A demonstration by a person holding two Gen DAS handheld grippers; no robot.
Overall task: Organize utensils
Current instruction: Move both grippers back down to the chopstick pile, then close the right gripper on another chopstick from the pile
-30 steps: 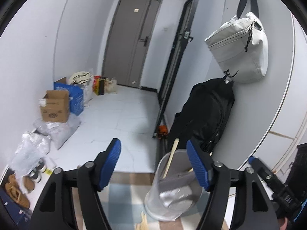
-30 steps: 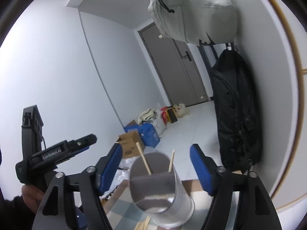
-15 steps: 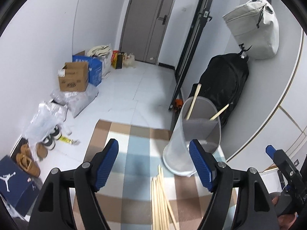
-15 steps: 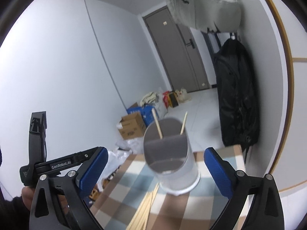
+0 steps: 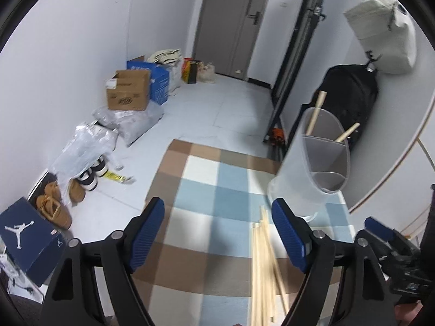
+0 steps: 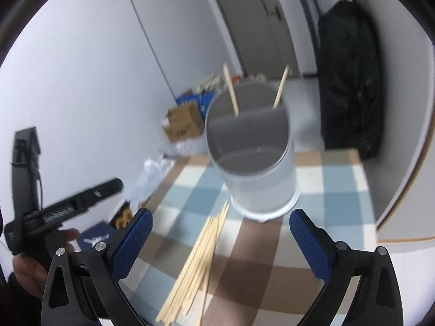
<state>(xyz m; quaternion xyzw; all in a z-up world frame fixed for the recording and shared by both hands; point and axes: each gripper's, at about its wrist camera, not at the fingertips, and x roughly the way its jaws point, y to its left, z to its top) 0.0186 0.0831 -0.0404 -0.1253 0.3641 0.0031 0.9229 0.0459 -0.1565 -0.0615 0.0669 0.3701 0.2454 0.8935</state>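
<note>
Your right gripper (image 6: pixel 220 240) hung nearer the pale wooden chopstick bundle (image 6: pixel 197 263), fingers wide and empty. The sticks' long axis ran lower left to upper right toward the translucent divided plastic holder (image 6: pixel 255 163). Your left gripper (image 5: pixel 217 233) was equally wide.

White walls (image 5: pixel 68 40), pale tiled floor (image 5: pixel 217 103). Grey door (image 5: pixel 231 21) at far end, shut. Checked cloth (image 5: pixel 206 190) in brown, blue and white covers the near surface. Cardboard box (image 5: pixel 127 93), blue box (image 5: pixel 159 78), plastic bags (image 5: pixel 89 144), shoes (image 5: pixel 54 206) along left wall. Black bag (image 5: pixel 348 100) and grey bag (image 5: pixel 386 40) hang at right.
</note>
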